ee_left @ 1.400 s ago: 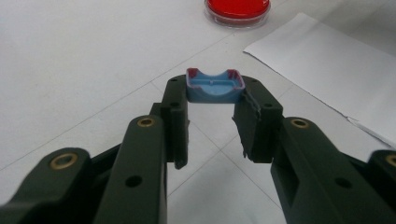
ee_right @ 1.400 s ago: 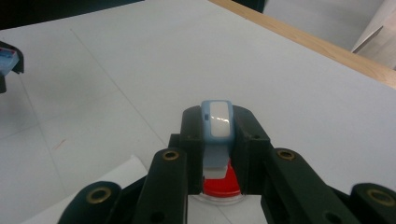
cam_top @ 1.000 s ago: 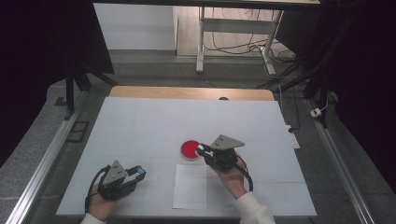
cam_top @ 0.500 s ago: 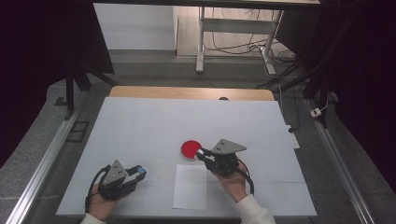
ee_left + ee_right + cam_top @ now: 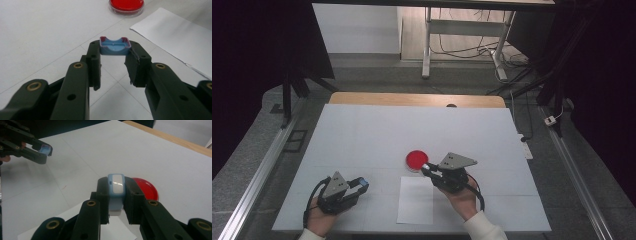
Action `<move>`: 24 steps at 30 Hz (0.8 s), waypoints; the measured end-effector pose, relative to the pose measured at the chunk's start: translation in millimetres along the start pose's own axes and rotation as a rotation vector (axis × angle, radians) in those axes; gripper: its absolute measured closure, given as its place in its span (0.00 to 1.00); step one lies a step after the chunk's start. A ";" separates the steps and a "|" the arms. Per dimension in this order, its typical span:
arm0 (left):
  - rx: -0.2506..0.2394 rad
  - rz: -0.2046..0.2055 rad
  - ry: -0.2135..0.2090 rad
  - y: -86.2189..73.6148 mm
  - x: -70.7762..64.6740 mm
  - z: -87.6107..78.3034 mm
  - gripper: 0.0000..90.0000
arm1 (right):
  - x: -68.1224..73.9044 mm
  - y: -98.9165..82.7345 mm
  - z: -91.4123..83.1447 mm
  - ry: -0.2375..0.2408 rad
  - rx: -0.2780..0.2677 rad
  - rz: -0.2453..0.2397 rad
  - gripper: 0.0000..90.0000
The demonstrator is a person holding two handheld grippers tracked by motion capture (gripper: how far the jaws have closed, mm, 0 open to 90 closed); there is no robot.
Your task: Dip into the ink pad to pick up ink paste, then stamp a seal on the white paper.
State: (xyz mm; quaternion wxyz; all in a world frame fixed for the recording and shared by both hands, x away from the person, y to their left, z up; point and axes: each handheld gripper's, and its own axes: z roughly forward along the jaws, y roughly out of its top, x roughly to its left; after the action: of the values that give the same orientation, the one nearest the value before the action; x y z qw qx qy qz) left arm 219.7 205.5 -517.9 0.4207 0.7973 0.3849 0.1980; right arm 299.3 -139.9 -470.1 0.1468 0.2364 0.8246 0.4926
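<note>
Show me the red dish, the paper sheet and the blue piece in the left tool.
Red dish [image 5: 416, 159], high view, centre of its red top.
Paper sheet [image 5: 415, 202], high view, middle of the sheet.
Blue piece [image 5: 115, 47], left gripper view, its hollow front face.

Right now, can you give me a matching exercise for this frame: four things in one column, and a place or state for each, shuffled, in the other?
Things:
1. blue cap
2. white-faced piece
3. red dish
4. paper

Places or states:
A. lies flat on the table near the person's edge
B. clamped in the left tongs
C. stands on the table just beyond the paper
D. clamped in the right tongs

Pairs: 1-B, 2-D, 3-C, 4-A
</note>
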 end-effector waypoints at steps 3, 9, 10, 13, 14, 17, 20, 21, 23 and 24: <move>0.000 0.000 0.000 0.0 0.0 -0.1 0.73 | 2.6 -1.4 -1.9 0.006 0.011 -0.004 0.84; 0.000 0.000 0.001 -0.2 0.5 -0.4 0.73 | 7.5 -2.0 -7.7 0.022 0.011 -0.011 0.84; 0.000 0.000 0.001 -0.2 0.5 -0.3 0.73 | 8.2 -1.9 -8.4 0.029 0.009 -0.009 0.84; 0.000 0.000 0.001 -0.1 0.3 -0.1 0.73 | 9.8 -1.7 -9.8 0.035 0.007 -0.013 0.84; 0.000 0.000 0.001 -0.1 0.2 -0.1 0.73 | 10.4 -1.6 -10.1 0.034 0.011 -0.017 0.84; 0.001 0.000 0.002 -0.1 0.0 -0.2 0.73 | 12.0 -2.2 -10.4 0.038 0.014 -0.018 0.84; -0.001 0.000 0.003 0.0 0.0 -0.4 0.73 | 12.5 -3.4 -11.3 0.046 0.017 -0.018 0.84; -0.001 0.001 0.003 0.0 0.1 -0.4 0.73 | 12.7 -3.8 -11.6 0.050 0.014 -0.017 0.84; 0.000 0.000 0.002 0.0 0.2 -0.3 0.73 | 13.0 -4.3 -12.7 0.048 0.018 -0.019 0.84; -0.001 0.000 0.003 -0.1 0.0 -0.3 0.73 | 13.4 -4.6 -13.1 0.051 0.018 -0.017 0.84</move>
State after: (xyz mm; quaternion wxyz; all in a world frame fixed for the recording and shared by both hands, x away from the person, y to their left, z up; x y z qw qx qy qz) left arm 219.5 205.7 -517.8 0.4203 0.7969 0.3854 0.1996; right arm 280.6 -144.3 -468.1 0.1280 0.2180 0.8344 0.4897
